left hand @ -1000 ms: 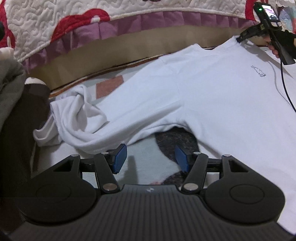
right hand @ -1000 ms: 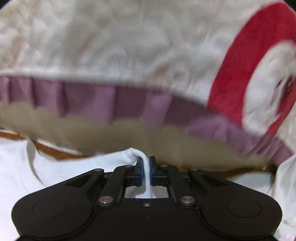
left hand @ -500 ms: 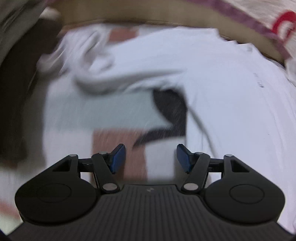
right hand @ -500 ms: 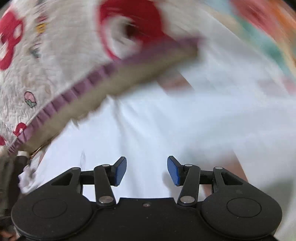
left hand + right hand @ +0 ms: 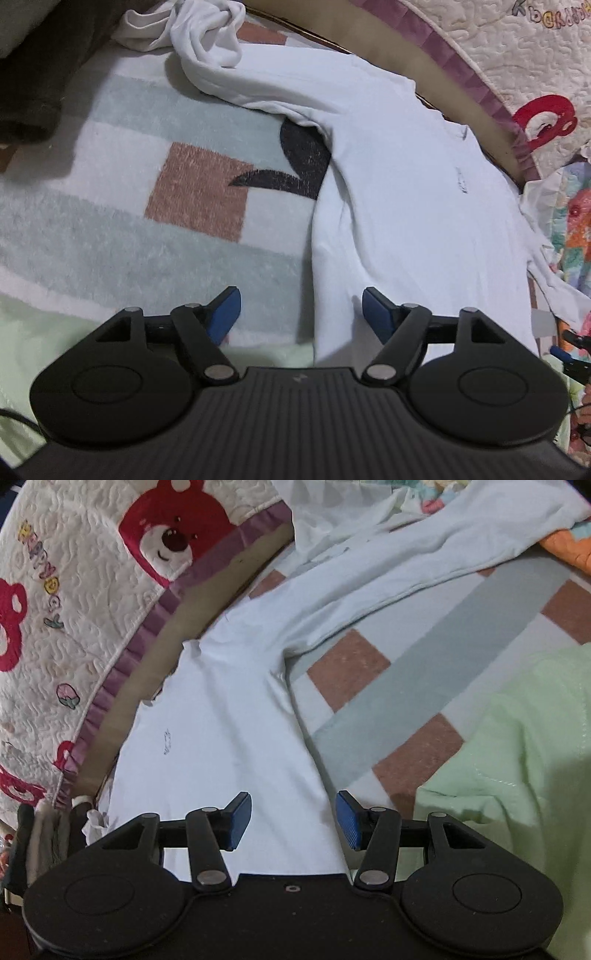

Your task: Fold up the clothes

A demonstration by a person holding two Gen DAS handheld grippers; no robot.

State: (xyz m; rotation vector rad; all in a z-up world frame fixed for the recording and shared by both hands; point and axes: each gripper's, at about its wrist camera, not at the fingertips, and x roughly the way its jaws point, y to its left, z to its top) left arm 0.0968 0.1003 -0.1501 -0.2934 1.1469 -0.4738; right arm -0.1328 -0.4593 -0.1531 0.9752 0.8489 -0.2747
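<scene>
the right claw (image 5: pixel 293 819), its jaws just opened with nothing between them, hangs over the hem side of a white shirt (image 5: pixel 221 716) spread flat on a checked blanket (image 5: pixel 417 701), beside a bear quilt (image 5: pixel 74 590) and green cloth (image 5: pixel 517 746).

- The shirt (image 5: pixel 406 192) lies flat on the checked blanket (image 5: pixel 122 206), sleeves spread left and right.
- The left sleeve end (image 5: pixel 207 33) sits bunched at the far left.
- The quilt (image 5: pixel 74 602) runs along the shirt's far edge.
- A padded cover (image 5: pixel 524 738) lies near, right of the shirt.
</scene>
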